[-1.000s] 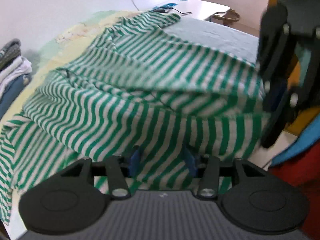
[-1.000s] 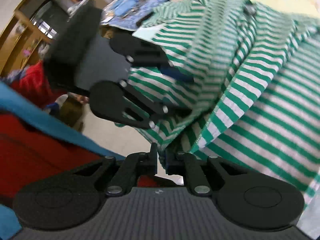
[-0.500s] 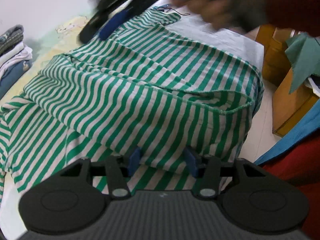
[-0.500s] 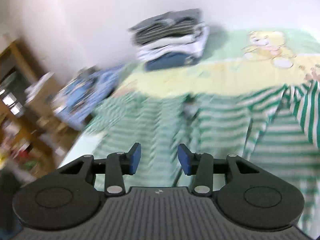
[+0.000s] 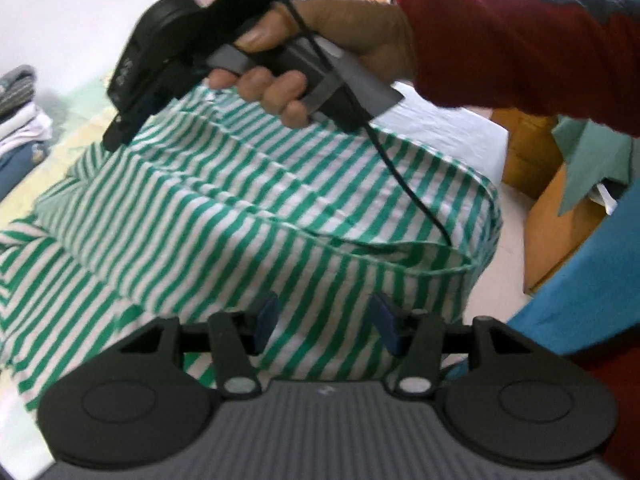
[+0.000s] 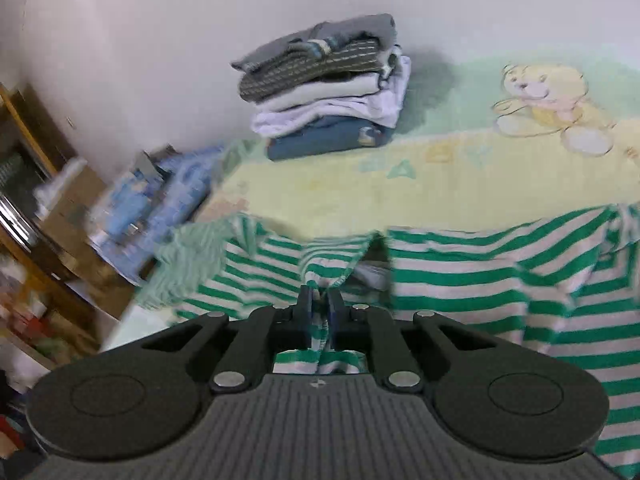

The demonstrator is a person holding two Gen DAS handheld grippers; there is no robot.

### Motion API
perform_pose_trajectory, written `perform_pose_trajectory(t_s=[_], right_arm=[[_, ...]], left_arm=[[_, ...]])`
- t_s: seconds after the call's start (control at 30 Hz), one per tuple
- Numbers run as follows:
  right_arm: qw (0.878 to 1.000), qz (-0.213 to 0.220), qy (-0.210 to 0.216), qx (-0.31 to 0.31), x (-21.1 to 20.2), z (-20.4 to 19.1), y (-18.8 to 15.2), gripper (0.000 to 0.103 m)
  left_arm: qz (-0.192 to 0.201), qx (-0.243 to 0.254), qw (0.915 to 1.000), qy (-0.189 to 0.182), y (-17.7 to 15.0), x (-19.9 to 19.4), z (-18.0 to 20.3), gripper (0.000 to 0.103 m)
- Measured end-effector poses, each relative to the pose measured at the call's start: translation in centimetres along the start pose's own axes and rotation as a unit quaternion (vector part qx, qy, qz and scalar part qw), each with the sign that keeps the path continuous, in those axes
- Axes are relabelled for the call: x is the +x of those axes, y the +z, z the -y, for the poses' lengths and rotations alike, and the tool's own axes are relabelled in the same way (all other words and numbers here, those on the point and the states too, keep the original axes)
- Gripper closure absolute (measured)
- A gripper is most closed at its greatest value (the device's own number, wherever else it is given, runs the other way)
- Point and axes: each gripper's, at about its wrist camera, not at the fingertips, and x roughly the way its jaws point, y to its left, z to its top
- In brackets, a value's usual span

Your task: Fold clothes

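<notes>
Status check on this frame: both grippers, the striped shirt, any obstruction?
Left gripper open, over striped shirt. Right gripper shut on a shirt fold. Folded stack apart, nothing in the way.

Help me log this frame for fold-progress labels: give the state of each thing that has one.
Striped shirt: partly folded, rumpled, spread on the bed.
Left gripper: open, over the shirt's near edge, holding nothing.
Right gripper: shut on a bunched shirt edge.
Clothes stack: folded, piled by the wall.
</notes>
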Motion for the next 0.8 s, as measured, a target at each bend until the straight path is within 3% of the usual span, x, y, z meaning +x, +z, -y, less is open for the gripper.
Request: perform_pose_trajectory(t_s=[0.27,0.33,0.47,0.53,0.63,0.73,0.8], right_arm=[[1.000,-0.019,-0.022,-0.006,-1.1,2.0,-0.8,0.089],[0.999,-0.049,0.002,-0.016,-1.7,1.7,-2.4,0.082],[0.992,-0.110,0.047,-0.035,-3.1,1.1,-5.7,0.079],[0.987,-0.141,0.038,-0.060,-2.6,0.4,-7.9,0.080],[0.989,-0.127,0.034,-0.068,-3.1,-0.1,-8.1,0.080],[0.994,-0.066,0.040,-0.071,-3.1,-0.4,-5.9,0.080],[0.996,-0.036,0.021,-0.075,-1.5,-0.7,-4.3,0.080]], left_arm=[[-0.048,-0.039,0.9980,-0.014,-0.3,1.6,0.2,0.044],[-0.053,-0.051,0.9973,-0.010,-0.1,1.3,0.0,0.044],[-0.063,-0.069,0.9957,0.001,-0.1,1.2,-0.4,0.044],[-0.069,-0.075,0.9948,0.001,-0.2,1.4,-0.5,0.044],[-0.076,-0.077,0.9941,0.002,0.1,1.1,-0.6,0.044],[-0.053,-0.083,0.9950,0.012,1.2,0.2,-1.0,0.044],[-0.038,-0.091,0.9949,0.016,2.1,0.3,-1.5,0.044]])
